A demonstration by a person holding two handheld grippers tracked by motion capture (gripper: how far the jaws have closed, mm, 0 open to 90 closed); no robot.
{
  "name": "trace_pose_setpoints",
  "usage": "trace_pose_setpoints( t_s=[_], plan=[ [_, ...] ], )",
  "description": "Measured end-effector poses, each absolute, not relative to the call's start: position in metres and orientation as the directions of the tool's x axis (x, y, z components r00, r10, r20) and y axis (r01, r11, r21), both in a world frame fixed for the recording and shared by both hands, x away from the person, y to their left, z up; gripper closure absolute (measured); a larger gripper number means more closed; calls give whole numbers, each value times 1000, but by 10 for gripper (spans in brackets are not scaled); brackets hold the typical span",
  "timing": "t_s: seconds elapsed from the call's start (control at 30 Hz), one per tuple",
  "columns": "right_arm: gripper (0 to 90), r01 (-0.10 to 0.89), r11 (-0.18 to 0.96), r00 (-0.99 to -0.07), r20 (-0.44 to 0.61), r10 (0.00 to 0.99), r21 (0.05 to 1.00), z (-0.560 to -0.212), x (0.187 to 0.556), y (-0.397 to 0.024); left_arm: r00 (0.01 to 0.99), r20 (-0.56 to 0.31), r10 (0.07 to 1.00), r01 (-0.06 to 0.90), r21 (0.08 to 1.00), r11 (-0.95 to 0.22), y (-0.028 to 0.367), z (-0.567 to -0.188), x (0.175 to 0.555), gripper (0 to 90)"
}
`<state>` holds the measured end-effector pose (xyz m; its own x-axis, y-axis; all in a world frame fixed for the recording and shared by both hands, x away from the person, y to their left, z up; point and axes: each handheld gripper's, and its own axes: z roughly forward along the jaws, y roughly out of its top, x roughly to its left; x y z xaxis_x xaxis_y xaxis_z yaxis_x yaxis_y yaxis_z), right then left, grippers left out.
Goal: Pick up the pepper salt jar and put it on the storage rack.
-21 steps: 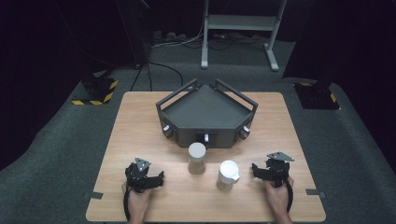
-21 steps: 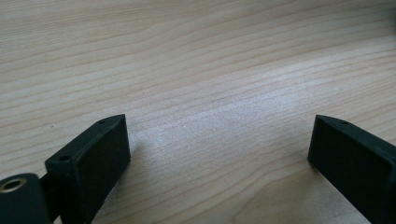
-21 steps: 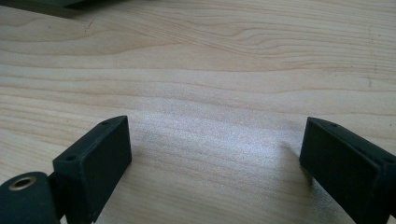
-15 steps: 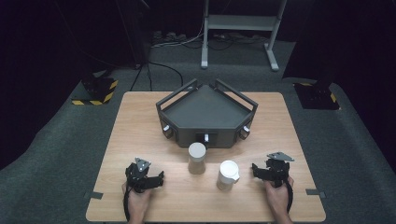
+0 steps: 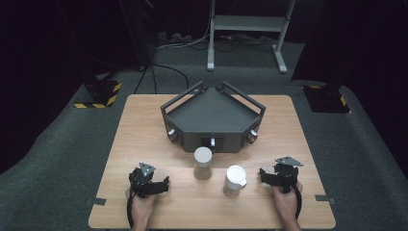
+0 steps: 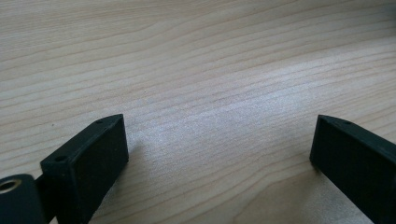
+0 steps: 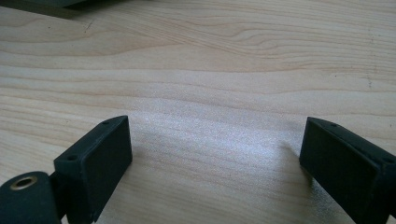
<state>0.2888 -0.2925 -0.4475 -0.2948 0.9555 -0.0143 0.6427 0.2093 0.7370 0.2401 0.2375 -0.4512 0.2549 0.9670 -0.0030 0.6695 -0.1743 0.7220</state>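
- The left gripper (image 5: pixel 153 182) rested on the pale wooden table (image 5: pixel 144 120) near its front edge, jaws spread wide with only bare wood grain between them in the left gripper view (image 6: pixel 219 154).
- The right gripper (image 5: pixel 278 175) sat likewise at the front right, jaws well apart and holding nothing (image 7: pixel 215 154).
- The nearest things were two containers between the hands: a beige cylindrical jar with a flat white lid (image 5: pixel 202 163), standing upright just in front of the dark grey wedge-shaped tray with raised rails (image 5: pixel 211 115), and a white-lidded beige cup with a small spout (image 5: pixel 235 180), upright, nearer the right gripper.
- Judged from this, the step in hand was a first reach, most likely the right gripper going to the spouted cup.
- To do it well, the gripper should have come in level from the side, jaws kept wide until they straddled the body below the lid.
- Closing on the lid or spout risked tipping it or popping the lid; a grip on the middle of the body looked safer.
- The two containers stood near each other, so the approach needed to avoid knocking the jar.
- The left gripper could have steadied or taken the jar.
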Motion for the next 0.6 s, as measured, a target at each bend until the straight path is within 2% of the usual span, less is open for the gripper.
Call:
trace_pose_setpoints(
  t_s=[0.3, 0.6],
  plan=[
    [88, 642, 210, -295, -16, 955, 737, -448, 289, -292, 268, -36, 963, 687, 708, -165, 243, -446, 243, 18],
    [88, 641, 211, -295, -17, 955, 738, -448, 289, -292, 361, -30, 932, 658, 716, -232, 234, -434, 241, 22]
  ],
)
